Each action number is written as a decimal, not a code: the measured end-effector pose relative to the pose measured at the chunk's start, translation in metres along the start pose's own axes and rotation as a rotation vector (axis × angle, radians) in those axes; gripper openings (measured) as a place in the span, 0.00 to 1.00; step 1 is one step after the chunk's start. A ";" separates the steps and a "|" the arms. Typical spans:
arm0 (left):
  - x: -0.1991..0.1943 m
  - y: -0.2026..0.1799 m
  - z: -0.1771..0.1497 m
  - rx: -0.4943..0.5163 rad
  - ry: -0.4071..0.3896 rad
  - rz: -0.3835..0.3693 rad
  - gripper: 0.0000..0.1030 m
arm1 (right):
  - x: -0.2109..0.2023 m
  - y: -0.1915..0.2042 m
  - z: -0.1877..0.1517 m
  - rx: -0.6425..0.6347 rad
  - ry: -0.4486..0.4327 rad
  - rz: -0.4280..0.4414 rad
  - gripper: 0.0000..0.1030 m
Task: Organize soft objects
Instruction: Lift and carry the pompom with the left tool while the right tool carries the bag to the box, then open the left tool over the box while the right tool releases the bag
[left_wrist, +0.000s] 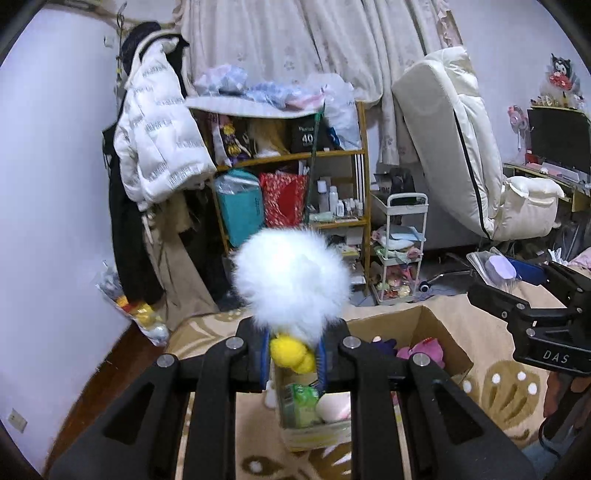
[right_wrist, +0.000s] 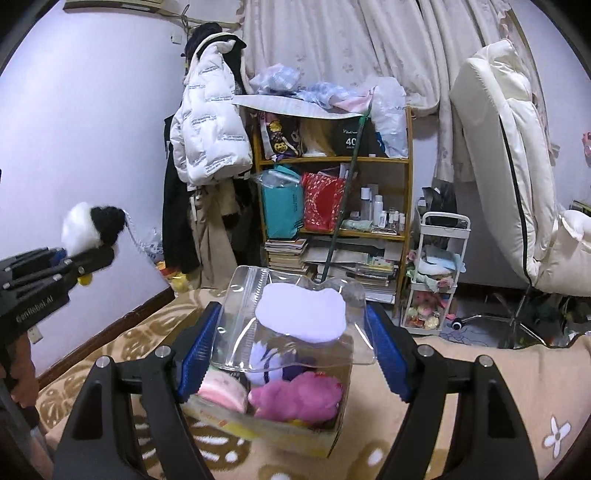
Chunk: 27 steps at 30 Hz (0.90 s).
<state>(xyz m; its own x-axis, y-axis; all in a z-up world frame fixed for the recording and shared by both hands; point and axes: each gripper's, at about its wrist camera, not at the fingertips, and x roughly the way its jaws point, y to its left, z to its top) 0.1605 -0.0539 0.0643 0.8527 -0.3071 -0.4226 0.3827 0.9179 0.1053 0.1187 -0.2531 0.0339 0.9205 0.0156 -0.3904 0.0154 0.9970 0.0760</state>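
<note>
left gripper (left_wrist: 293, 360) is pinching shut on a fluffy white plush toy (left_wrist: 291, 275) with yellow feet. right gripper (right_wrist: 291, 354) is gaping wide, its pads squeezing a clear zip pouch (right_wrist: 295, 317).

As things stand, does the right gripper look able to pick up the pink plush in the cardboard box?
Probably not yet. The right gripper is already clamped on a clear zip bag, which hangs directly over the pink plush in the cardboard box. Its jaws are occupied; the bag would have to be released first.
</note>
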 end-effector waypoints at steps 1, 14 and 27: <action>0.010 -0.001 -0.002 -0.011 0.017 -0.008 0.18 | 0.003 -0.001 0.000 0.005 0.004 0.000 0.79; 0.072 -0.023 -0.051 -0.004 0.202 -0.046 0.21 | 0.061 -0.004 -0.037 0.104 0.129 0.065 0.79; 0.076 -0.012 -0.069 -0.066 0.244 -0.040 0.57 | 0.074 -0.010 -0.056 0.126 0.191 0.058 0.88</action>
<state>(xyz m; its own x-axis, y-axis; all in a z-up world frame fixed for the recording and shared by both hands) 0.1960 -0.0713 -0.0313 0.7234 -0.2810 -0.6306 0.3836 0.9231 0.0287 0.1651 -0.2574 -0.0467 0.8311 0.0983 -0.5474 0.0245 0.9768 0.2126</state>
